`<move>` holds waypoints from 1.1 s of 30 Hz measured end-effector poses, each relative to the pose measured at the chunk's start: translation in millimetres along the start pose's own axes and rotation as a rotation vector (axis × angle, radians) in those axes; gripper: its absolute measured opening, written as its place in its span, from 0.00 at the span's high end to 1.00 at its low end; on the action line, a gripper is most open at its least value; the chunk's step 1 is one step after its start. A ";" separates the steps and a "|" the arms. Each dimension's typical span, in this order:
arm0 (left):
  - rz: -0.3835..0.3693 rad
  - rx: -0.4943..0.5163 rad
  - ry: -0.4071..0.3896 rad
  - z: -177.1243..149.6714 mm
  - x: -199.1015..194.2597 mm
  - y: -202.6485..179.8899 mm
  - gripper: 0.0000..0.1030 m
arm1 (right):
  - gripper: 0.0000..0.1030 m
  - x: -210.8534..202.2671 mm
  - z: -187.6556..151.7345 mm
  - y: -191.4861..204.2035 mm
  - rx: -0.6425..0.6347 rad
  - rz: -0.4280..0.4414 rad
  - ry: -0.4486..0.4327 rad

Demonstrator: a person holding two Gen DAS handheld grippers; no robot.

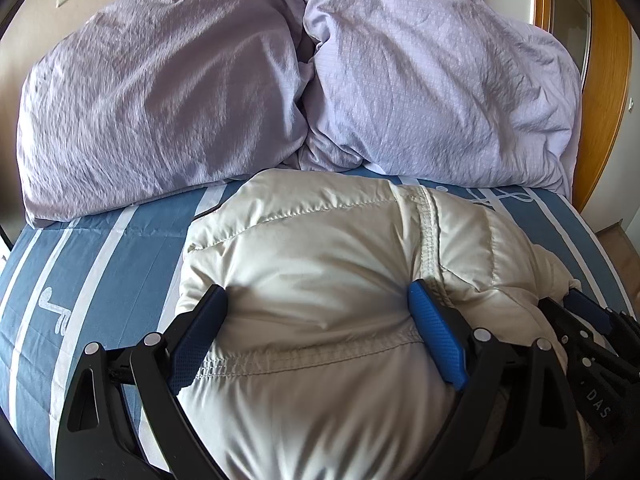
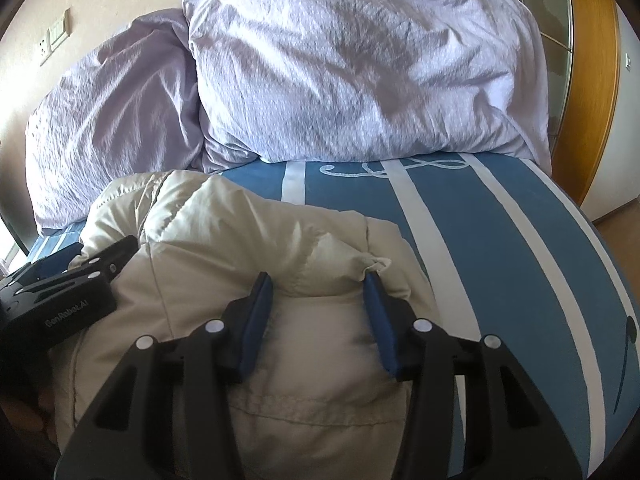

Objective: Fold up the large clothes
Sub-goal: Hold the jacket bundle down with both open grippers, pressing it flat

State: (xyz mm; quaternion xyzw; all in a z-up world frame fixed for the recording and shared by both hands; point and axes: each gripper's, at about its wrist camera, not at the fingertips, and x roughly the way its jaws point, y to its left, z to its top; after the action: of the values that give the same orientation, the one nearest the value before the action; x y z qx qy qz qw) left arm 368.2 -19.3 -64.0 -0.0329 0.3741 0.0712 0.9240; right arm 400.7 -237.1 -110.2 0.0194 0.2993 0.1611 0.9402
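**2 claws pressed into a cream down jacket on the striped bed**

Nearest the left wrist camera, the left gripper (image 1: 318,308) stood spread about as wide as it goes, its 2 blue pads (image 1: 436,336) sunk into the puffed body of the cream down jacket (image 1: 320,248). The padding bulged up between the fingers and filled the whole gap; both pads touched the fabric, 1 on each flank of the bulge, but whether they squeezed it or merely rested against it could not be told. A stitched seam ran across the jacket just ahead of the pads, and another ran up beside the right-hand pad.

In the right wrist view, the right gripper (image 2: 318,280) stood about half spread, with a ridge of the jacket (image 2: 224,232) rising between its blue pads (image 2: 260,320). The pads lay against the folds on either side, and a small crumpled tip of fabric sat at the right-hand pad. A firm pinch could not be confirmed. The left gripper's black body (image 2: 60,300) rested on the jacket at the left edge of this view.

The jacket lay bunched on a blue sheet with white stripes (image 2: 500,240), near the front edge of the bed. Beyond it, 2 lilac pillows (image 1: 160,100) (image 1: 432,80) leaned side by side, touching each other. Behind them stood a beige wall with a switch plate (image 2: 56,38) and, to the right, a wooden frame (image 2: 588,80).
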 end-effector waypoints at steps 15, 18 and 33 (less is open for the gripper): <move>0.001 0.000 -0.001 -0.7 0.4 -0.5 0.11 | 0.53 3.7 -3.0 -1.0 0.000 -0.004 -0.017; 0.001 0.000 -0.001 -0.4 0.4 -0.2 0.11 | 0.53 3.1 -3.6 -1.0 0.000 -0.006 -0.019; 0.006 0.008 0.020 1.6 1.4 -0.9 0.11 | 0.53 5.9 -1.4 -3.2 0.006 0.002 0.033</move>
State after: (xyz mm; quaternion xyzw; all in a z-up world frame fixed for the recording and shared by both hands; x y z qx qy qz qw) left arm 370.4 -19.9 -63.8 -0.0290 0.3837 0.0721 0.9202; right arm 405.3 -238.4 -115.1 0.0196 0.3152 0.1613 0.9350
